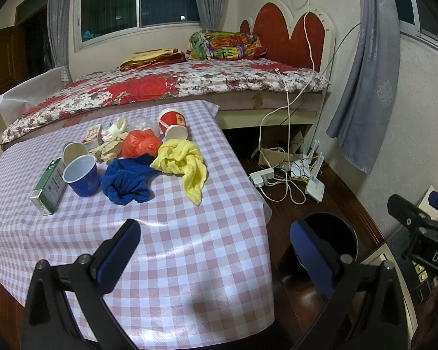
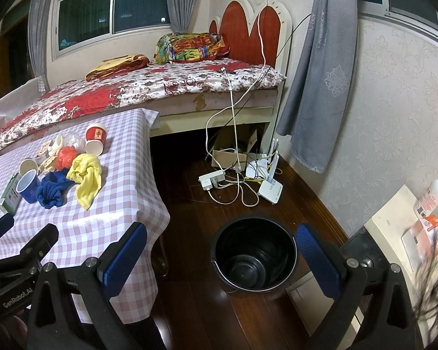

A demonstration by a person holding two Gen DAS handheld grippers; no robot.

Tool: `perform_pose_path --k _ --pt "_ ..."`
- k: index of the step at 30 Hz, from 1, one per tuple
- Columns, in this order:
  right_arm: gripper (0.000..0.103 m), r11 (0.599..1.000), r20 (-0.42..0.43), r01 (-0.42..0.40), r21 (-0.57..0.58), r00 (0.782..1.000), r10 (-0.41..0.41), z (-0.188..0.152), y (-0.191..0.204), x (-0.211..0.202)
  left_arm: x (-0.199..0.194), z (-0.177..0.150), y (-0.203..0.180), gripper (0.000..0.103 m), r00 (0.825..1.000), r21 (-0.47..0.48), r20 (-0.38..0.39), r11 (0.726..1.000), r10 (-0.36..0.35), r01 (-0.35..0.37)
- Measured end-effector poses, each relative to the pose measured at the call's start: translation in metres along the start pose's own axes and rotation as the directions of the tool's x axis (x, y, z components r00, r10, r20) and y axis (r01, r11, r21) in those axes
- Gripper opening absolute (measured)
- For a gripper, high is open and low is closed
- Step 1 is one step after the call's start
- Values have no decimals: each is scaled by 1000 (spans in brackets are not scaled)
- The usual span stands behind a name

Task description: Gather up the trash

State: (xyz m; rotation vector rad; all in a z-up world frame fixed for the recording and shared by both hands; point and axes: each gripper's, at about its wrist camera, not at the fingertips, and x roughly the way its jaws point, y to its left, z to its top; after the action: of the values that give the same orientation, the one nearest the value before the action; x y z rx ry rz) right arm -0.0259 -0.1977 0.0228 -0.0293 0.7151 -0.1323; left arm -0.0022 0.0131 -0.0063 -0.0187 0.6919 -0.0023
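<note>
Both the left gripper [image 1: 216, 253] and the right gripper [image 2: 220, 258] are held with jaws wide apart and nothing between them. The trash is heaped at the far side of the checked surface [image 1: 189, 233]: a red cup [image 1: 172, 122], a blue cup [image 1: 81, 175], a green carton [image 1: 48, 186] and an orange bag [image 1: 138, 143], touching blue and yellow cloths. A cloth could be snagged along with the trash, or a cup tipped, before the black bucket [image 2: 255, 255] on the floor is reached

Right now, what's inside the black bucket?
The bucket on the floor looks empty: its bare black bottom shows in the right wrist view. The right gripper finger covers part of its right rim.
</note>
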Motion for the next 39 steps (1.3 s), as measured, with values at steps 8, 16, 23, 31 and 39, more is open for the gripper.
perform_pose_path --k 8,16,23,31,39 --pt "103 1000 -1 0 1 1000 0 3 3 -2 0 0 -1 103 1000 -1 0 1000 -2 2" --pt "103 1000 -1 -2 0 1000 2 4 1 -6 0 1 -1 103 1000 -2 -2 1000 -1 1" --pt "103 999 4 -38 -10 999 38 11 24 5 5 -4 8 103 1000 -20 -2 1000 21 -21" --pt "103 989 7 -134 -68 991 135 15 57 22 17 -5 41 103 996 -60 -28 994 88 -90" --pt "103 957 -17 -263 -124 965 263 30 99 45 30 1 94 103 987 -129 -10 979 160 -160"
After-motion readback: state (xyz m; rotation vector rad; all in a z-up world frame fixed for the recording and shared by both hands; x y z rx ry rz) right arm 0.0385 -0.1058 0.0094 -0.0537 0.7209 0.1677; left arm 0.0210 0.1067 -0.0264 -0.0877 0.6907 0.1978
